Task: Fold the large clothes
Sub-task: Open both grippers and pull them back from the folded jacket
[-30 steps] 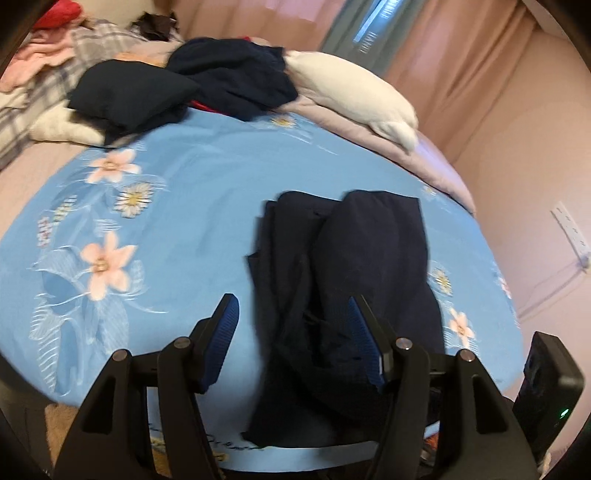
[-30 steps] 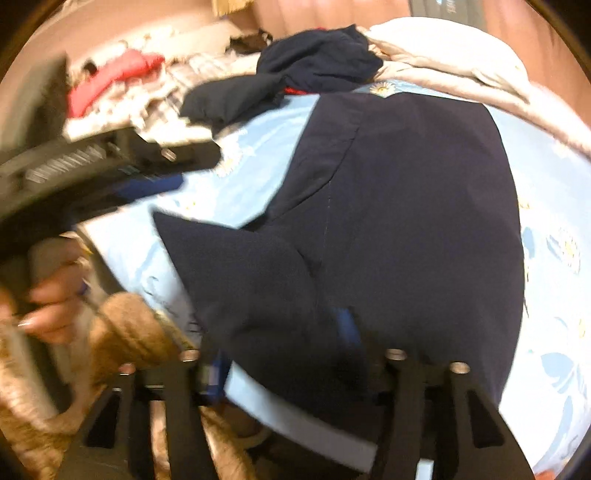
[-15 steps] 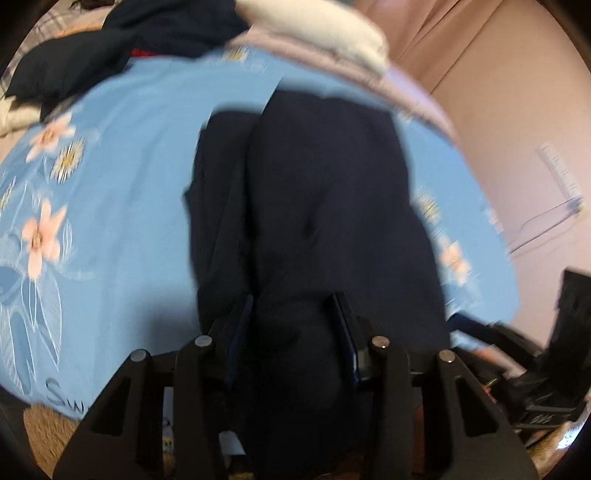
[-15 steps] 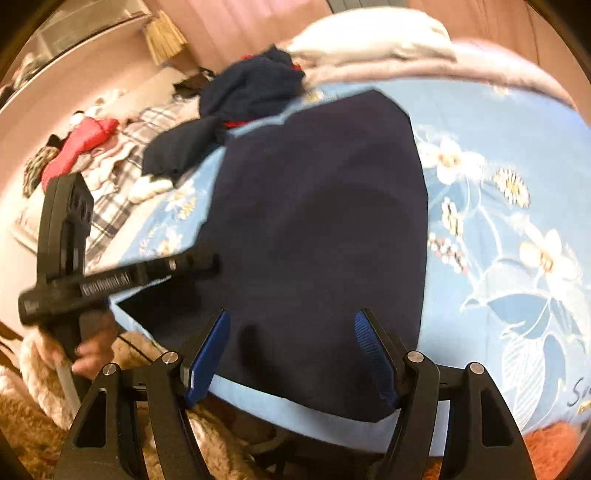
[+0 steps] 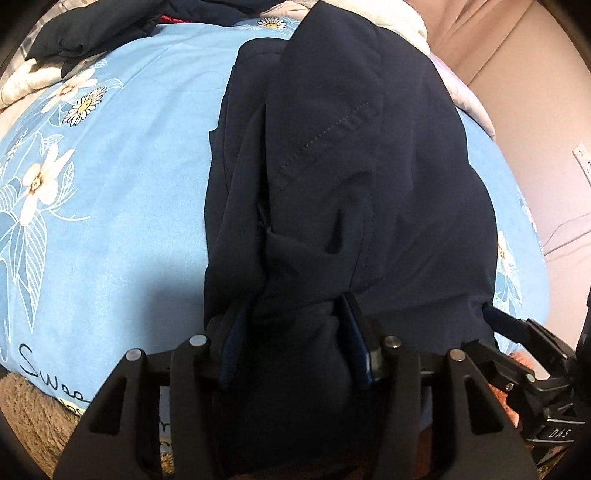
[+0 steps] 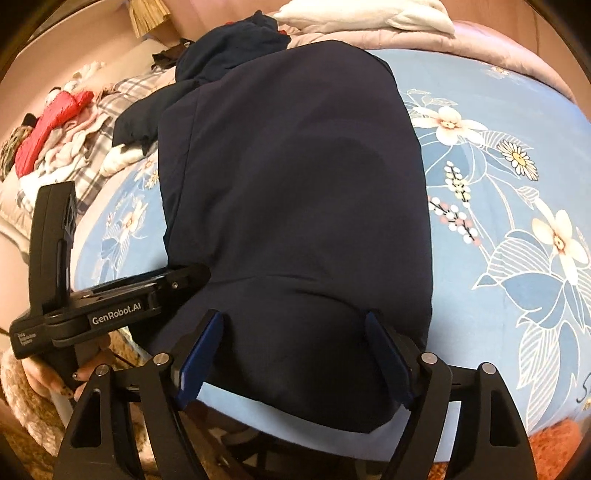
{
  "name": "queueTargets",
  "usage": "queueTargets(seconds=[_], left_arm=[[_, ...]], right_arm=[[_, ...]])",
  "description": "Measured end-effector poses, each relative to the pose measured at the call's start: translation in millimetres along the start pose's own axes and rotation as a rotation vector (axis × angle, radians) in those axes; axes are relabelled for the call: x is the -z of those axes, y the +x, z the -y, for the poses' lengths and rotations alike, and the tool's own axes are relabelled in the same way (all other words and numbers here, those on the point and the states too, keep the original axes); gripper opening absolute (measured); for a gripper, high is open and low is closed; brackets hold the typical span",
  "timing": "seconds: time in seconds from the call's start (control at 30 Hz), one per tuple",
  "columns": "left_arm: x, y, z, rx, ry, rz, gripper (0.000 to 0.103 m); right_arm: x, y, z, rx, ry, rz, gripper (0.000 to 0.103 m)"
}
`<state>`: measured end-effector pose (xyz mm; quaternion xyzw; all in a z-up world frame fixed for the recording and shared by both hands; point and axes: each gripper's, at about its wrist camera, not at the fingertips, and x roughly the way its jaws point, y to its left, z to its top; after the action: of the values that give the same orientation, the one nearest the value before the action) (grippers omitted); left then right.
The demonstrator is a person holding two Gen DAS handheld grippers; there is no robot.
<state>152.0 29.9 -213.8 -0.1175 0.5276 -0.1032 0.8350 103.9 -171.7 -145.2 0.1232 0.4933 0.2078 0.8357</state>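
Since a second ago the left gripper (image 5: 291, 332) has come forward from hovering wide open over bare sheet and closed in on the near hem of the navy garment (image 5: 351, 166); its blue pads (image 5: 356, 343) now pinch a bunched wad of the dark cloth low in the left wrist frame. The right gripper (image 6: 291, 354), which earlier had a raised flap of the cloth draped over it, now stands with its jaws spread wide, one pad to each side of the near edge at the bottom centre of its frame, and nothing visibly clamped between them.

The garment lies lengthwise on the blue floral bedsheet (image 5: 110, 192), running from the lower centre of both frames up toward the top. In the right wrist view it reads as one smooth, broad dark panel (image 6: 295, 192); in the left wrist view it shows layered folds down its left side, a stitched seam slanting across the middle and creases gathering toward the pinched hem.

At the upper left of the left wrist frame sits a heap of other dark clothes (image 5: 92, 33). In the right wrist view a red item (image 6: 51, 129) lies among pale and plaid laundry at the left edge, and white bedding (image 6: 369, 16) lies along the top. The left gripper's black body, lettered GenRobot.AI, enters from the left of that frame, touching the garment's side, with a hand (image 6: 55, 376) beneath it.
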Motion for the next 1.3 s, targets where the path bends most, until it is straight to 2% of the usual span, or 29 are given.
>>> queueTargets(seconds=[0.47, 0.8, 0.83, 0.87, 0.9, 0.97, 1.07, 1.1, 1.2, 1.3], left_arm=[[6.3, -4.1, 12.0, -0.012, -0.004, 0.022, 0.054], [8.3, -8.8, 17.3, 0.017, -0.021, 0.006, 0.057], [7.8, -12.0, 17.2, 0.033, -0.027, 0.006, 0.059], [8.2, -18.6, 9.1, 0.073, -0.020, 0.007, 0.065], [6.9, -29.9, 10.2, 0.144, 0.009, 0.017, 0.070], [3.9, -50.1, 8.6, 0.196, 0.014, 0.065, 0.073], [-5.4, -66.6, -2.6, 0.167, -0.038, 0.118, 0.089], [-7.4, -67.9, -5.6, 0.156, -0.053, 0.123, 0.091], [-9.1, -70.7, -15.0, 0.090, -0.086, 0.107, 0.095], [-15.7, -75.4, -3.6, -0.004, -0.029, 0.095, 0.097]], right_arm=[[-1.7, -2.3, 0.6, 0.002, 0.010, 0.008, 0.081], [-0.4, -2.2, 3.7, 0.017, 0.004, 0.004, 0.084], [-0.6, -3.6, 4.0, 0.015, 0.000, 0.004, 0.084], [-1.8, -7.2, 4.4, 0.006, -0.011, 0.005, 0.084], [-2.7, -11.9, 5.1, -0.009, -0.023, 0.010, 0.084], [-6.0, -27.6, 10.2, -0.026, -0.046, 0.055, 0.084], [-13.7, -46.8, 27.0, -0.019, -0.014, 0.122, 0.090], [-16.2, -49.2, 33.7, -0.019, 0.011, 0.133, 0.095], [-21.6, -50.5, 50.3, 0.017, 0.085, 0.141, 0.095], [-21.8, -56.7, 49.3, 0.056, 0.072, 0.152, 0.095]])
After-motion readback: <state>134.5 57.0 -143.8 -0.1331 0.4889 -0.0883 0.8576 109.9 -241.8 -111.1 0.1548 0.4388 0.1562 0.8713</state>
